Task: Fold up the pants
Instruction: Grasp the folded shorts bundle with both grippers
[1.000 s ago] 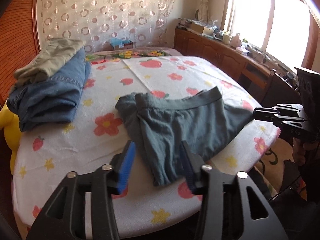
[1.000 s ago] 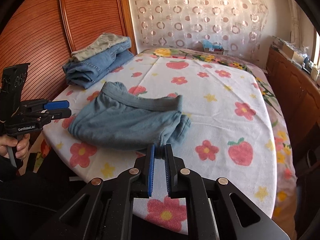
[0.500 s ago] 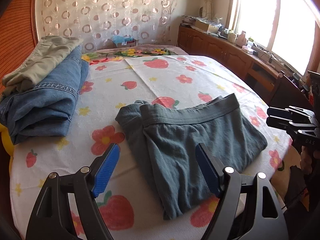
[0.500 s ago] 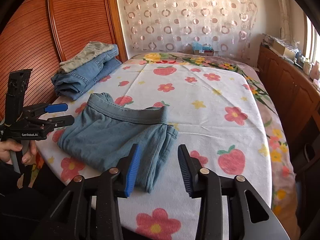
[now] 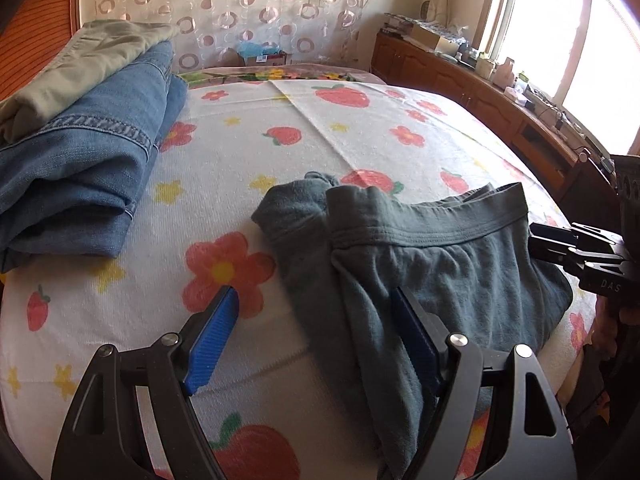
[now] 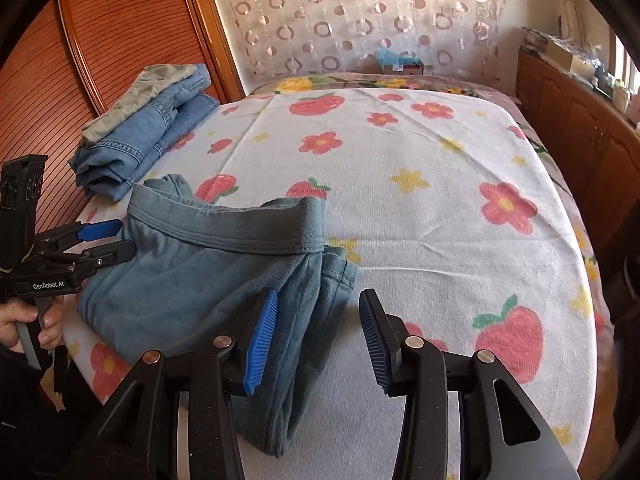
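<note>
Both grippers have moved down closer to the grey-blue pants [image 5: 440, 264] since the earlier frames, and their jaws have just been opening. On the flowered bed [image 6: 420, 160] the pants lie folded over once but rumpled, beside a stack of folded jeans [image 5: 80, 168], so tidier folds seem left. Left gripper [image 5: 316, 336] stands wide and right gripper [image 6: 320, 332] half open, each straddling a pants edge, gripping nothing.

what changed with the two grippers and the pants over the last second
Both grippers came down closer to the grey-green pants and their jaws have just been opening: the left gripper wider, the right gripper from nearly shut. Each now straddles a pants edge without gripping. The pants and the folded pile stayed put.
</note>
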Tool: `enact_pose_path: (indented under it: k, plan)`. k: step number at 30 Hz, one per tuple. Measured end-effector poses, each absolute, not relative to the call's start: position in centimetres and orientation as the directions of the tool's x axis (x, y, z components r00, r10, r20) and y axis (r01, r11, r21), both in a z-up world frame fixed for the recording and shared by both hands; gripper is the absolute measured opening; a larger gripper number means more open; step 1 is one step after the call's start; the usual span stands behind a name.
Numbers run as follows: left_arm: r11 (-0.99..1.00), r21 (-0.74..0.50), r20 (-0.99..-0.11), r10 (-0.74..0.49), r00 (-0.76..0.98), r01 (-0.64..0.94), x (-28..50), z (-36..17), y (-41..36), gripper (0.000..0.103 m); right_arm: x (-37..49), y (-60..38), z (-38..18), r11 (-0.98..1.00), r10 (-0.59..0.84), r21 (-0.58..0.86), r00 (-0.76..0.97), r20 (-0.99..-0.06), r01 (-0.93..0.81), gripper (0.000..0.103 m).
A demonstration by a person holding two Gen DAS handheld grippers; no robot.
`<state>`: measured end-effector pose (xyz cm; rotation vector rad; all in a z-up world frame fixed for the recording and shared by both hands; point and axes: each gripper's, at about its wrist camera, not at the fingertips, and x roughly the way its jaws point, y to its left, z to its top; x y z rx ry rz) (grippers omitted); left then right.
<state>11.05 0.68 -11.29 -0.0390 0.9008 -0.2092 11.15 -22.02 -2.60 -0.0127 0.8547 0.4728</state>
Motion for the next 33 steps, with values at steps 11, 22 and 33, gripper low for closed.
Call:
enact_pose_path:
  k: [11,22,33]
  plan:
    - [0.979,-0.101,-0.760,-0.192,0.621,0.179,11.2,-11.4,0.7,0.079,12.6,-20.7,-3.0,0.881,0.431,0.210,0.538,-0.724,-0.423,0.043]
    - [0.971,-0.161,-0.760,-0.237,0.605,0.177,11.7,-11.1,1.3,0.068,11.9,-19.9,-3.7,0.891,0.400,0.149,0.588,-0.703,-0.429,0.043]
    - [0.969,-0.186,-0.765,-0.248,0.594,0.165,13.2,-10.9,1.3,0.060,11.6,-19.8,-3.7,0.891,0.392,0.129,0.596,-0.700,-0.434,0.043]
